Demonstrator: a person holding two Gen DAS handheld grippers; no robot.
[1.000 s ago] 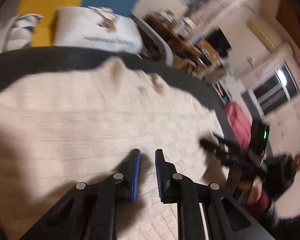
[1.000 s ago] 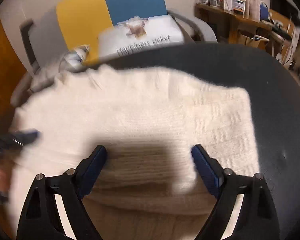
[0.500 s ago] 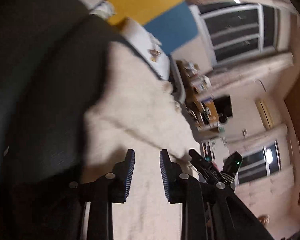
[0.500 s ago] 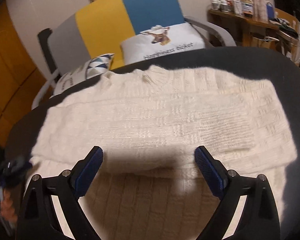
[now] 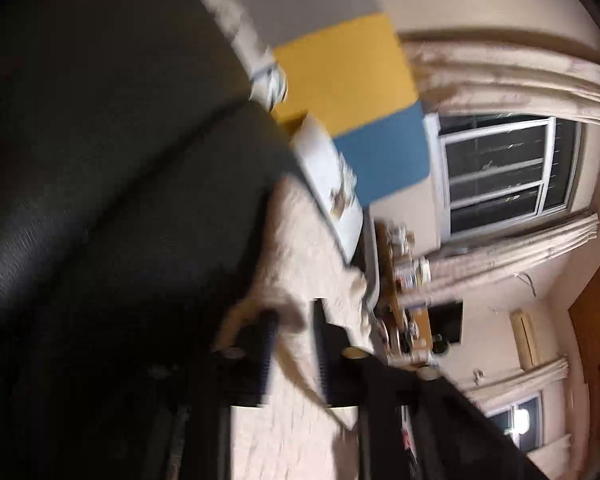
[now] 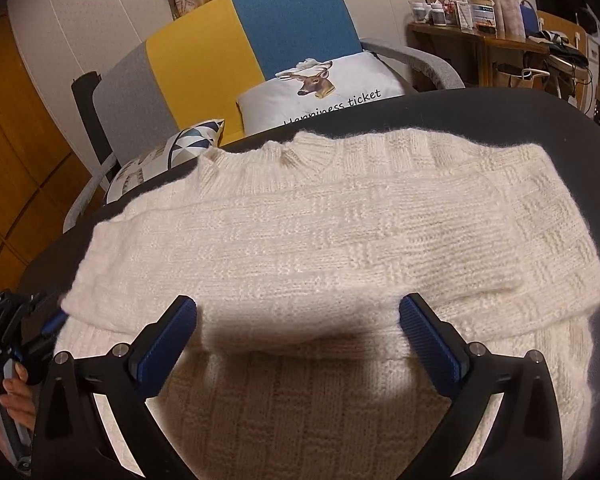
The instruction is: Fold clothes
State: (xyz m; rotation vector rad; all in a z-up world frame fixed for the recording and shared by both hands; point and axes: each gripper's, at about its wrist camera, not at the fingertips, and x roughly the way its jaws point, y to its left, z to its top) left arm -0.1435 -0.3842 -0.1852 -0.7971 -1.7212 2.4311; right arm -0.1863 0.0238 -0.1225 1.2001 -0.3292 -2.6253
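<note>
Behind sweater: deer cushion, armchair

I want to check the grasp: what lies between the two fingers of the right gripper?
In the right wrist view, the cream knit sweater lies between the fingers of the wide-open right gripper: the folded-over edge. The pads do not press it.

L wrist cam sat low, rolled, at sweater's left edge; R cam looked down over its near middle. Both caught the far chair.
</note>
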